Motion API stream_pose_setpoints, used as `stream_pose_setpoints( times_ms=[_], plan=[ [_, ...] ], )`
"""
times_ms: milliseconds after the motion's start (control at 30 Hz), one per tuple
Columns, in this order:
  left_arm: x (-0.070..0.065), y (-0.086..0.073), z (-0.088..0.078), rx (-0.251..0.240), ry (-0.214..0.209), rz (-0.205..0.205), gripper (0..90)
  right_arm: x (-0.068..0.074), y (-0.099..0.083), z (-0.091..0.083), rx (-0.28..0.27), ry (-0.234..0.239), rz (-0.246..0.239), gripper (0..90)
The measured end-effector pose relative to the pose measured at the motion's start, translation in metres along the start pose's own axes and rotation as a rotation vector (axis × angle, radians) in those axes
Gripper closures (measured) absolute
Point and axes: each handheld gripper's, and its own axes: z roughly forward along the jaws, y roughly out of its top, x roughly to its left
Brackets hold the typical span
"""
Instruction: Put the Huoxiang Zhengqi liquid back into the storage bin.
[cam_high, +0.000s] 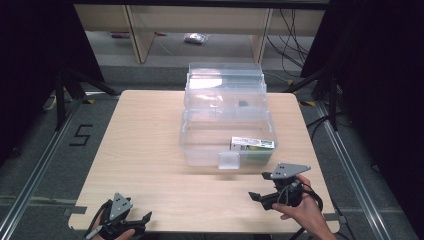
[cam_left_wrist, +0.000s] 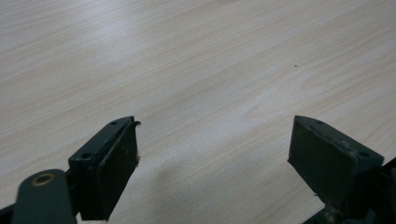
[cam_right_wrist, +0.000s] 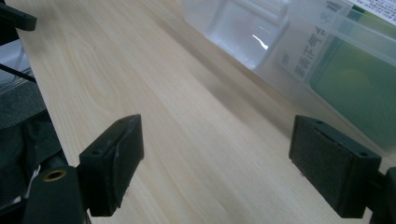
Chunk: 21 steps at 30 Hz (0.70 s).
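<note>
A clear plastic box (cam_high: 227, 131) with its lid tipped back stands at the middle of the wooden table (cam_high: 145, 150). Inside its front right corner lies a green and white carton (cam_high: 252, 146), seen through the wall in the right gripper view as a green carton (cam_right_wrist: 359, 88). My right gripper (cam_high: 261, 186) hovers open in a hand near the front right, just before the box, nothing between its jaws (cam_right_wrist: 215, 163). My left gripper (cam_high: 136, 222) rests open at the front left edge over bare wood (cam_left_wrist: 212, 154).
A latch tab (cam_high: 229, 160) hangs on the box's front wall. Black stands (cam_high: 65, 90) flank the table at left and right. Cables (cam_high: 292, 45) and shelving legs lie on the floor behind. A "5" is taped on the floor at left.
</note>
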Motion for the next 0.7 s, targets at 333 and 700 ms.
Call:
stream_pose_setpoints(
  times_ms=[333, 700],
  plan=[
    [0.0, 0.0, 0.0, -0.001, 0.001, -0.001, 15.2, 0.005, -0.01, -0.001, 0.02, 0.012, 0.022, 18.3],
    [0.0, 0.0, 0.0, -0.001, 0.001, -0.001, 15.2, 0.009, -0.023, 0.002, 0.044, 0.013, 0.025, 17.9]
  ],
)
